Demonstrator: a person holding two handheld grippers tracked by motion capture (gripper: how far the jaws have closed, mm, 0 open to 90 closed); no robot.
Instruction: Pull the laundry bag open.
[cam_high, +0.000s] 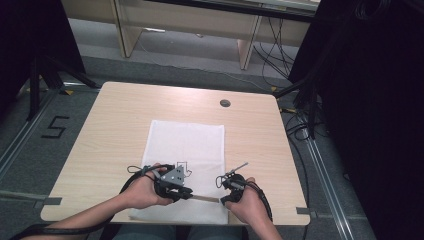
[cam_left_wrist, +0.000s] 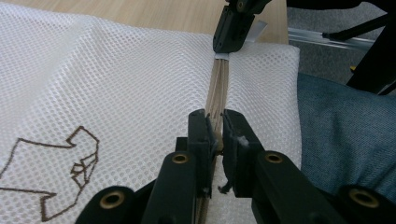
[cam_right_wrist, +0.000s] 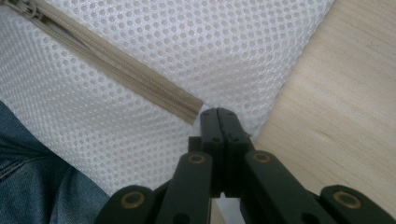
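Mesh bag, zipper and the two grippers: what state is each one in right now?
Mesh bag: flat on the table, near edge over the table's front.
Zipper: closed along the stretch in view.
Left gripper: jaws shut on the zipper.
Right gripper: jaws shut on the bag's corner at the zipper's end.

Even soft overhead light, faint shadows; high view slightly soft, dark at sides; gripper views sharp, no glare.
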